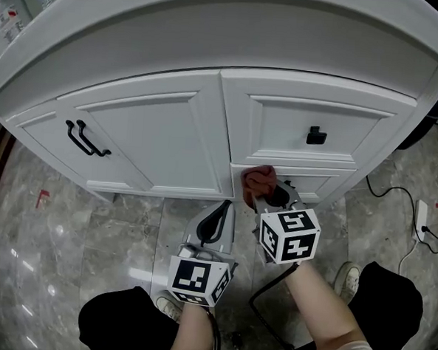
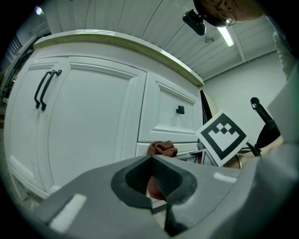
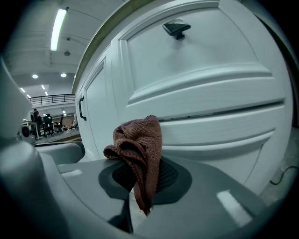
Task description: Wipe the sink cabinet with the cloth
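The white sink cabinet [image 1: 169,138] fills the upper head view, with a door on the left and drawers on the right. A reddish-brown cloth [image 1: 258,180] is bunched against the lower drawer front, beside the centre post. My right gripper [image 1: 265,198] is shut on it, and in the right gripper view the cloth [image 3: 140,140] sticks up out of the closed jaws [image 3: 139,189]. My left gripper [image 1: 221,216] hangs just left of it and lower, shut and empty, a little off the cabinet. From the left gripper view [image 2: 152,162] the cloth [image 2: 162,148] shows past the jaw tips.
The door carries a black bar handle [image 1: 85,139] and the upper drawer a black knob [image 1: 316,135]. A black cable [image 1: 392,193] and a white power strip [image 1: 422,217] lie on the marble floor at right. The person's shoe [image 1: 344,275] stands near my right arm.
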`<state>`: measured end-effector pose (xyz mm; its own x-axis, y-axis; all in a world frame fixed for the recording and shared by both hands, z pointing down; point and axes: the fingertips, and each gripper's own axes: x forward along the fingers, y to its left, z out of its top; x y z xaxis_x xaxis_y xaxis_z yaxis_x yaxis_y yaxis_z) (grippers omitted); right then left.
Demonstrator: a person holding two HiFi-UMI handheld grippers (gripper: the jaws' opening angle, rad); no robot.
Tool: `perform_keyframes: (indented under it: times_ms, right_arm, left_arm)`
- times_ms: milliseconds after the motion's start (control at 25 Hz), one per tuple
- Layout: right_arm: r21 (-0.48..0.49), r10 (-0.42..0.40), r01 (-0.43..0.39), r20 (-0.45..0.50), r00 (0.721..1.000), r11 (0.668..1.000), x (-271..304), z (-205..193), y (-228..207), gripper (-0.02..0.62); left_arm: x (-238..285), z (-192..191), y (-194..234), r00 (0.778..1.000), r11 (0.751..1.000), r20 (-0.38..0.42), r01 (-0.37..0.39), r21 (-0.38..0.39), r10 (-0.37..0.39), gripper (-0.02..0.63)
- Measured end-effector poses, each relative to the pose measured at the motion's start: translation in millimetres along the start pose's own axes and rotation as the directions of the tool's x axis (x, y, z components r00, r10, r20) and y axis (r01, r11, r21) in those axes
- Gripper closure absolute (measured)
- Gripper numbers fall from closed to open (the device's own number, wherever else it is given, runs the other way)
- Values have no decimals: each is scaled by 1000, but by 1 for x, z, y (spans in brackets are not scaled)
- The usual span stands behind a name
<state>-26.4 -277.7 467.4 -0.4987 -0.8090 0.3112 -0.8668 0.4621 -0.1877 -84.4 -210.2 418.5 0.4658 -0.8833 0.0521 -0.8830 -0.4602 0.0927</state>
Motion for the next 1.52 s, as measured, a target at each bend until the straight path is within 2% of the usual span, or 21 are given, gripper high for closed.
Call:
perform_keyframes:
  times_ms: [240,560,920,1240,1400,1520]
  right_arm:
    - [24,-64,65,-16,998,998,-18,-5,-37,512]
    - [90,-108,109,-19,994,990,-48,-3,-82,514]
    - [132,-206,208,-24,978,969,-78,-2,-131,515]
    - [162,-280,279,-14,960,947,-103,1,-165,514]
    - [176,-343,334,19,939,926,-119,8,-177,517]
    - [163,-340,330,34,940,930,-120,7,-169,517]
  left_arm:
    - [12,-1,-16,1000,1000,-5,25,-2,-25,605]
    - [35,-4,-52,997,997,-16,80,7,-80,605]
    - [47,-13,-88,992,993,-43,120,20,-119,605]
    - [51,-19,-91,991,992,-55,122,8,-122,605]
    - [50,-23,-92,991,992,-58,123,4,-123,605]
    - [44,-23,-90,992,993,-50,119,2,-119,605]
